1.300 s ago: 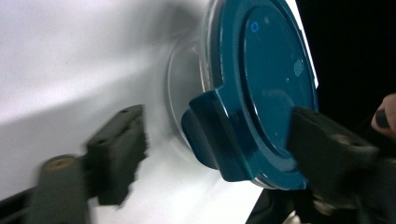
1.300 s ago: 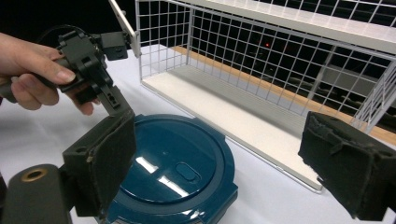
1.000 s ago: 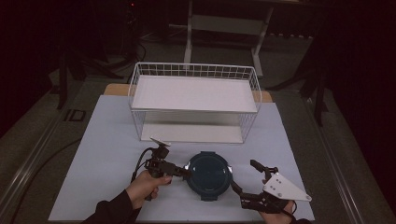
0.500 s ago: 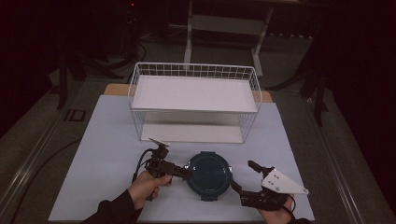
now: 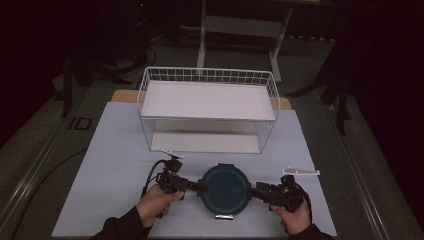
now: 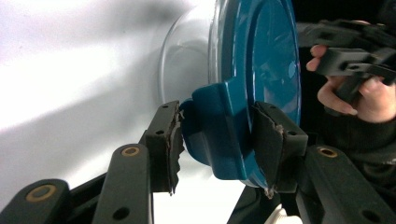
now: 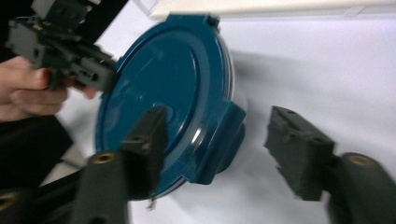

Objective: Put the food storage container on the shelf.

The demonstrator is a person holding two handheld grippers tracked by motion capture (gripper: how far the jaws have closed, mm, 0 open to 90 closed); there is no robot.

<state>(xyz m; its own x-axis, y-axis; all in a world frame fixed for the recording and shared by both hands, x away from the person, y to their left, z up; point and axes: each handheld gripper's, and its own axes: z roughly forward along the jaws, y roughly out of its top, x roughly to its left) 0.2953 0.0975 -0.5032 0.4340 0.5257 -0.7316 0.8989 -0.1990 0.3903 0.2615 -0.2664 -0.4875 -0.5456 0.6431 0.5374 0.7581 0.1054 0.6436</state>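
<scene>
Dark surroundings swallow everything beyond the table, so the stands and floor behind the wire basket are hard to make out. From the high view the container, round with a blue lid, sits on the near middle of the table, in front of the basket and between the two grippers; its clear body shows in the left gripper view, partly hidden behind the lid. Both forearms are cut off at the bottom edge. Left gripper: jaws narrowed about halfway, one pad on each side of the lid's clip tab; they have just been closing, and the pads appear to touch the tab. Right gripper: picture blurred; jaws moderately open and just been closing, straddling the opposite clip tab, with a clear gap at the right pad; contact at the left pad cannot be told.
</scene>
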